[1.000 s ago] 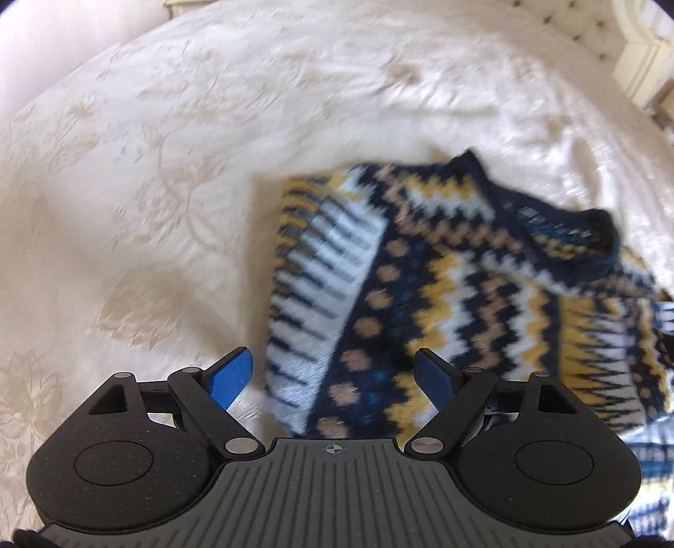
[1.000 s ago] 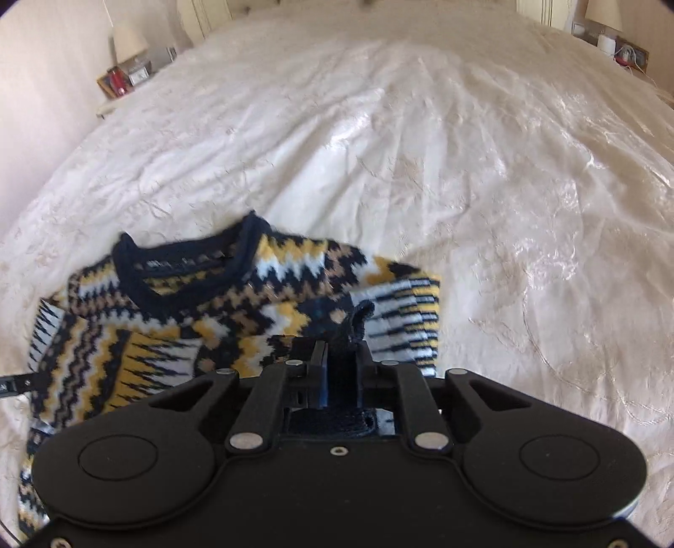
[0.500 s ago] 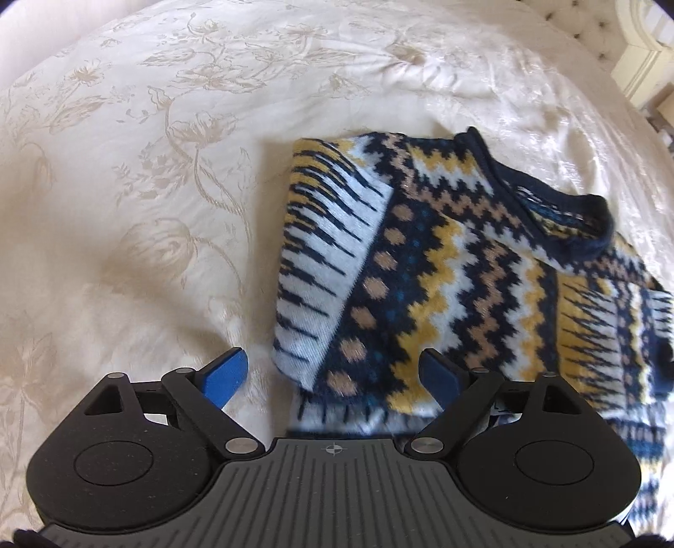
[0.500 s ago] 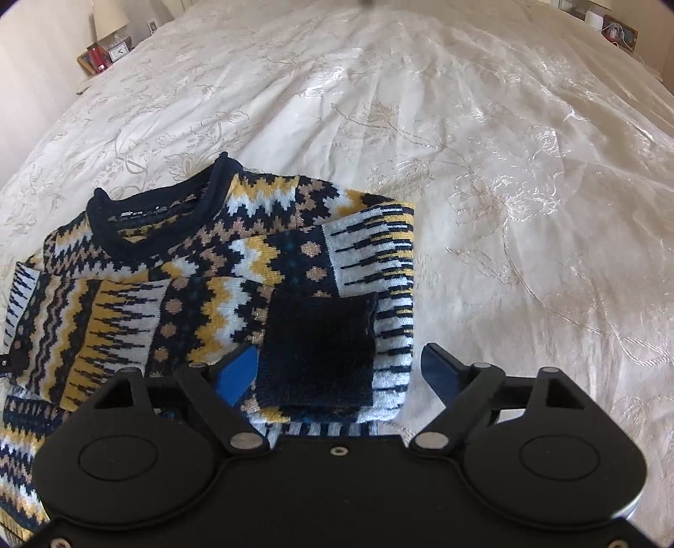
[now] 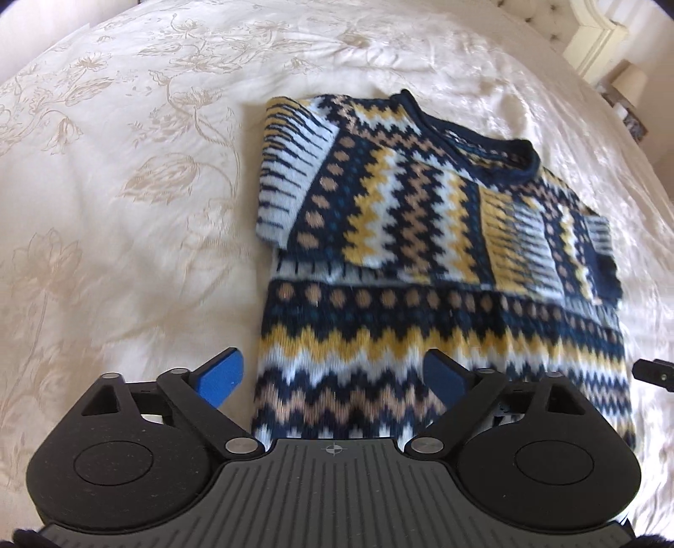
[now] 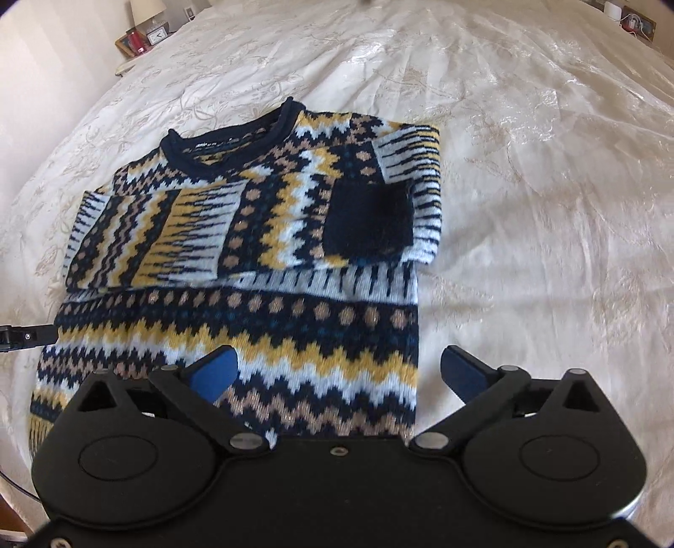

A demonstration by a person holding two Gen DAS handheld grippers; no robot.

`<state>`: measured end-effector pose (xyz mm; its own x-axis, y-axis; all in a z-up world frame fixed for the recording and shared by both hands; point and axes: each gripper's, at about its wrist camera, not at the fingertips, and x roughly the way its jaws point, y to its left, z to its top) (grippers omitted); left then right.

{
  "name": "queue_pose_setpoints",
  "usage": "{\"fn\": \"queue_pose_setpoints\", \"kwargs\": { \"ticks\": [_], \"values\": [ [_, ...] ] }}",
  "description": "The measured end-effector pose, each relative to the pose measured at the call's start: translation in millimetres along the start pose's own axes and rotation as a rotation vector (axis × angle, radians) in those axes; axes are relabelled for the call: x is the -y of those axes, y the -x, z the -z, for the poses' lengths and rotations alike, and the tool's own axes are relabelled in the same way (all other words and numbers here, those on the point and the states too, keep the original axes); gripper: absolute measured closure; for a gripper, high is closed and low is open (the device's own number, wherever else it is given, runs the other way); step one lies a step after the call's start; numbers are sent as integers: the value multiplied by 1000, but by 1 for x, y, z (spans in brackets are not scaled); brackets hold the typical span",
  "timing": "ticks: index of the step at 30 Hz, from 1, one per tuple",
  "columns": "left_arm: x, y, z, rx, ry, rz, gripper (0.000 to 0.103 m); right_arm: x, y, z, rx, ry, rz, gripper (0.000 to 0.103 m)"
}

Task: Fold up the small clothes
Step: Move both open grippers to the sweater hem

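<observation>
No wording can be read. The sweater (image 6: 236, 269) has a small label inside its neckline (image 6: 206, 146), near the far edge of the bed (image 6: 526, 189), but its lettering is too small and blurred to make out. A clock face (image 6: 156, 36) beyond the bed's far left corner shows no legible numerals.

patterned sweater (image 5: 421, 236), sleeves folded in, flat
</observation>
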<state>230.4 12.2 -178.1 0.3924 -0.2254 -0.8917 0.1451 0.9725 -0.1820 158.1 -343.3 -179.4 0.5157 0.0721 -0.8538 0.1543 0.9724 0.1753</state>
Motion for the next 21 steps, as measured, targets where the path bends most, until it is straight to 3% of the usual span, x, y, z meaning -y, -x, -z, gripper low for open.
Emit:
{"fn": "queue_pose_setpoints", "kwargs": {
  "ticks": [12,21],
  "values": [
    [-5,14,73,-68,-14,-22,5,-4,19,73,-104,6,-8,0],
    [-2,13,96,-82,-70,-43,3,-5,20,104,-166,25,-11,0]
  ]
}}
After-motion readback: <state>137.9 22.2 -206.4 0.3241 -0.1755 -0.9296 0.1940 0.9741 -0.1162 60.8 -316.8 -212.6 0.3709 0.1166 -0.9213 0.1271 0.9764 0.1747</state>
